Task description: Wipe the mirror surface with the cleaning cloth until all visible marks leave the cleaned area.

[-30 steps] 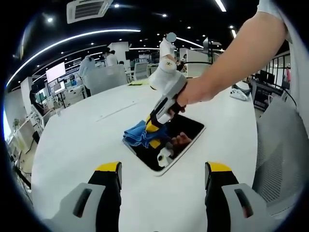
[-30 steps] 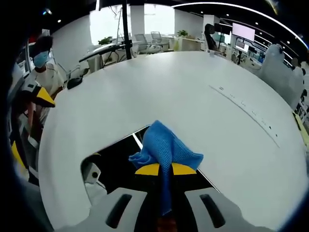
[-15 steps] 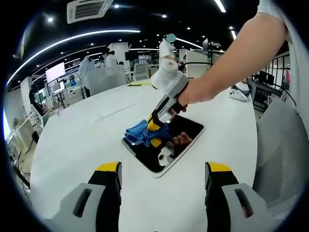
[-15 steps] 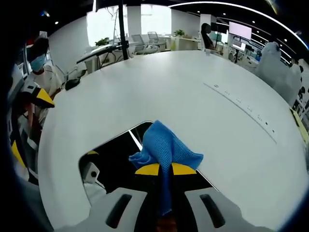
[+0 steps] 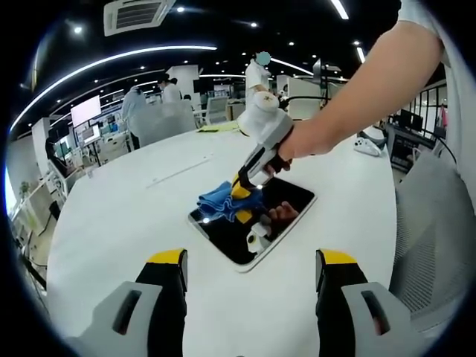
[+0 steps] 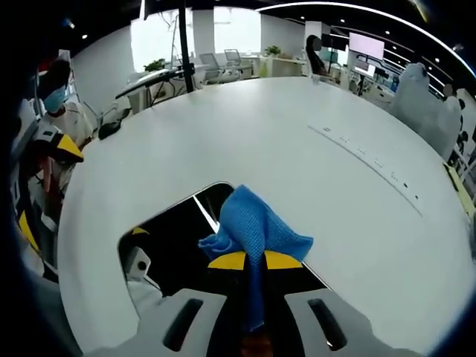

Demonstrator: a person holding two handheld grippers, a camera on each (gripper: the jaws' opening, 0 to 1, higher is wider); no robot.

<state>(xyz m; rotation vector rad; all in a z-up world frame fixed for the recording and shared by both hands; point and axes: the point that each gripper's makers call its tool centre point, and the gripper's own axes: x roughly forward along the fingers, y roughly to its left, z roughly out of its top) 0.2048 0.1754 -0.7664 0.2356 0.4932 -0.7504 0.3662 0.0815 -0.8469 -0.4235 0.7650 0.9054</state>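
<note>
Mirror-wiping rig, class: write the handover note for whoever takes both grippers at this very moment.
Right gripper: shut on the blue cleaning cloth, pressing it on the mirror near its far corner.
Left gripper: open, holding nothing, above the white table on the near side of the mirror.
Mirror: lies flat on the table, its dark face reflecting the gripper.
Done: wiping is under way.
Left: whether marks remain cannot be told from these views; cover the rest of the surface and check it, keeping cloth and mirror in sight.

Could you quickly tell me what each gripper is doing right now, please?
Left gripper: jaws open, holding nothing, hovering short of the mirror.
Right gripper: jaws shut on the blue cloth, over the mirror.
</note>
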